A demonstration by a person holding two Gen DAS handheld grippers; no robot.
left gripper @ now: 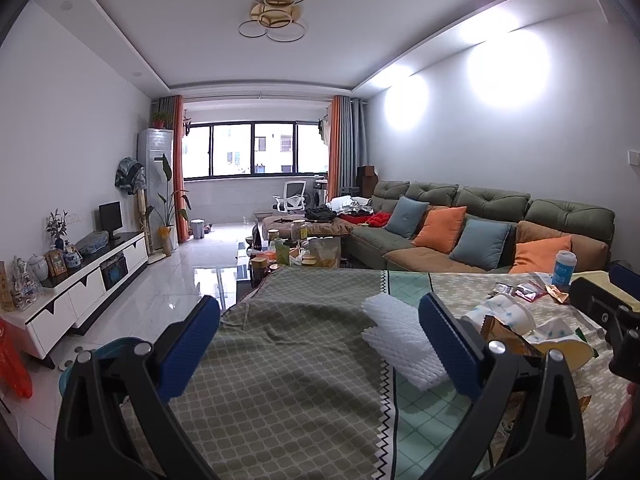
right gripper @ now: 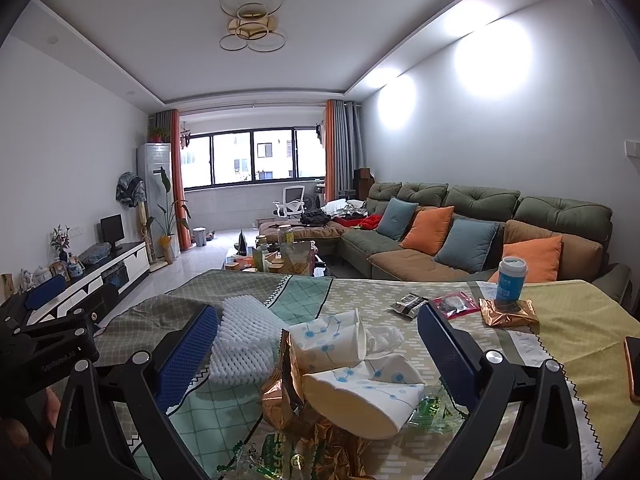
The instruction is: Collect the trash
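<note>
Left wrist view: left gripper [left gripper: 318, 344] spread wide above the tablecloth [left gripper: 280, 380], holding nothing.
White foam sheet [right gripper: 240, 340] lies left, 2 crumpled paper cups [right gripper: 352, 368] mid-surface between the right gripper's [right gripper: 318, 344] wide-spread fingers, wrappers [right gripper: 508, 312] toward the right edge.

The tablecloth [right gripper: 372, 300] is showing olive lattice, mint checks and mustard yellow, split by black-and-white zigzag bands. White foam netting [right gripper: 240, 340] is lying pale against it. The crushed paper cups [right gripper: 360, 384] are wearing blue dots on white. A copper-gold wrapper [right gripper: 508, 314] is glinting beside a blue-labelled bottle [right gripper: 510, 280]. The gripper fingers [right gripper: 188, 352] are showing blue pads on black frames.
</note>
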